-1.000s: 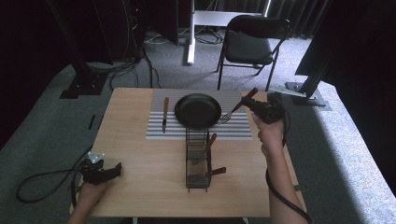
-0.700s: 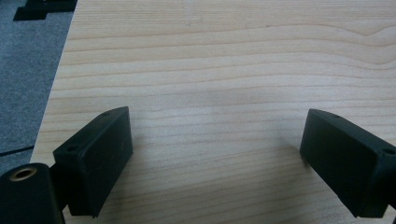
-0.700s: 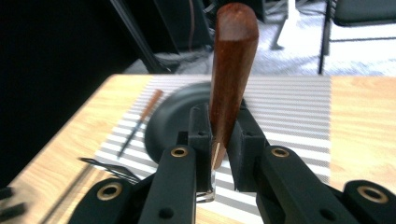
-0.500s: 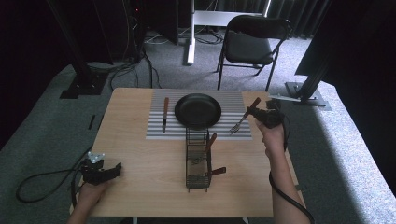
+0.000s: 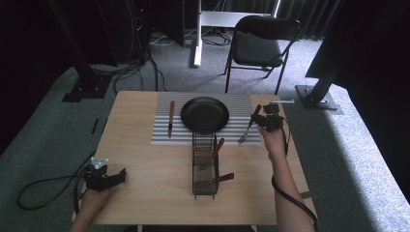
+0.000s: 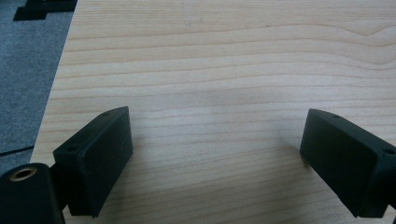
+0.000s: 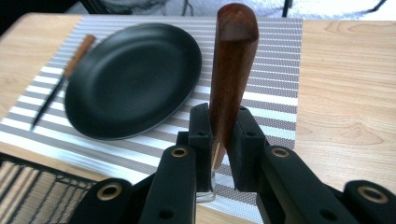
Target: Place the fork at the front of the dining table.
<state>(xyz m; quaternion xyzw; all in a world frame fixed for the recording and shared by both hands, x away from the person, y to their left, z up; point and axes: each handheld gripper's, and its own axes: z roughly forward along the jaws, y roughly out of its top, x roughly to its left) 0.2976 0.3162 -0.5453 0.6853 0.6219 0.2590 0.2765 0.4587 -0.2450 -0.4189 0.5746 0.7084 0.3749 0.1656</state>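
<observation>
- A place setting looks partly laid: the black plate (image 5: 205, 114) sits mid-placemat (image 5: 159, 137), and a knife (image 5: 170, 117) lies left of it, running near-to-far.
- The fork (image 5: 248, 126) is not yet down. The right hand-held gripper (image 5: 263, 121) has its jaws clamped on the wooden handle, at the placemat's right edge, just right of the plate.
- The fork's long axis slants, tines down toward the near left, handle end far right.
- Utensils remain in the wire caddy (image 5: 204, 165), so more may follow.
- The left hand-held gripper (image 5: 102, 178) rests at the tabletop's (image 5: 145, 193) near-left corner, jaws apart, empty.

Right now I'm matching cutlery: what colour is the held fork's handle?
Reddish-brown wood; the fork shows best in the right gripper view.
</observation>
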